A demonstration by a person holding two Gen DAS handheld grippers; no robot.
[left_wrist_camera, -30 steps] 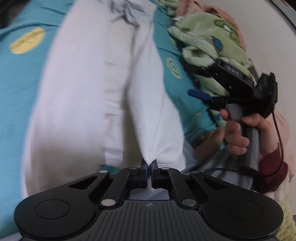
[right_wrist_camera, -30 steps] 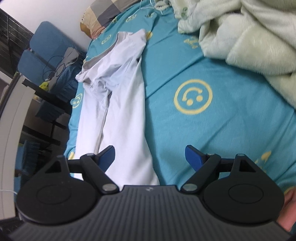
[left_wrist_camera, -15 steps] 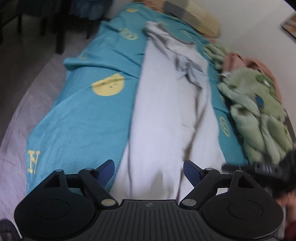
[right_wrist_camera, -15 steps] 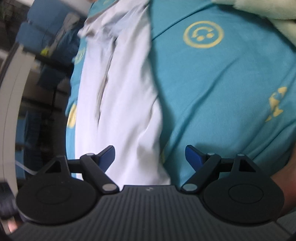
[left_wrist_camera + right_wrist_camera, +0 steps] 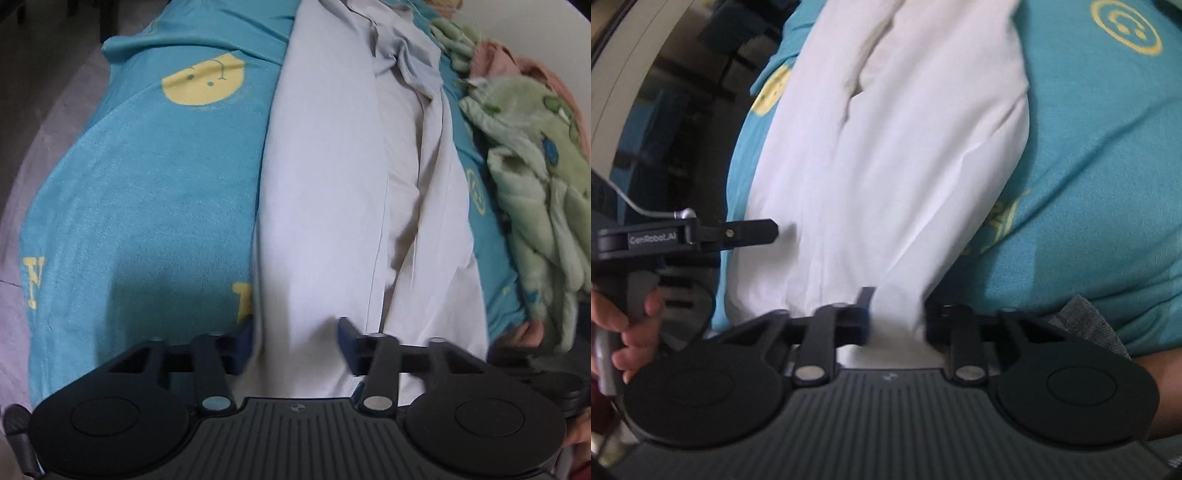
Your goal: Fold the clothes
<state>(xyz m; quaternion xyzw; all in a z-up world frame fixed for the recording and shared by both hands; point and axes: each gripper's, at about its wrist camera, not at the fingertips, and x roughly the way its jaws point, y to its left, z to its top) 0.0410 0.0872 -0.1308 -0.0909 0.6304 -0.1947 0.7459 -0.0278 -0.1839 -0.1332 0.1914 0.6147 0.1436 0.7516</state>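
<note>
Left wrist view: the left gripper [image 5: 295, 341] points steeply down at the near hem of a white shirt [image 5: 332, 184], and the cloth's left edge runs up between its two blue fingers [image 5: 242, 341]. The jaws are closing, about a third apart, and the pads do not yet seem to press the fabric. In the right wrist view, the right gripper [image 5: 895, 317] sits over the same near hem, at its right corner, with the white cloth passing between its fingers [image 5: 862, 317]; those jaws are also closing and stand narrower, though blur hides whether they have pinched it. To its left the person's hand [image 5: 618, 332] holds the other gripper just beside the shirt's left edge.

From both sets of fingers the shirt stretches straight away, its long axis running up the teal bedsheet [image 5: 147, 184], already folded into a narrow strip, with the crumpled collar end farthest off. Each gripper is nearest its own hem corner, so the likely next move carries the hem toward that far end. A green blanket [image 5: 535, 166] lies heaped to the right, well apart.
</note>
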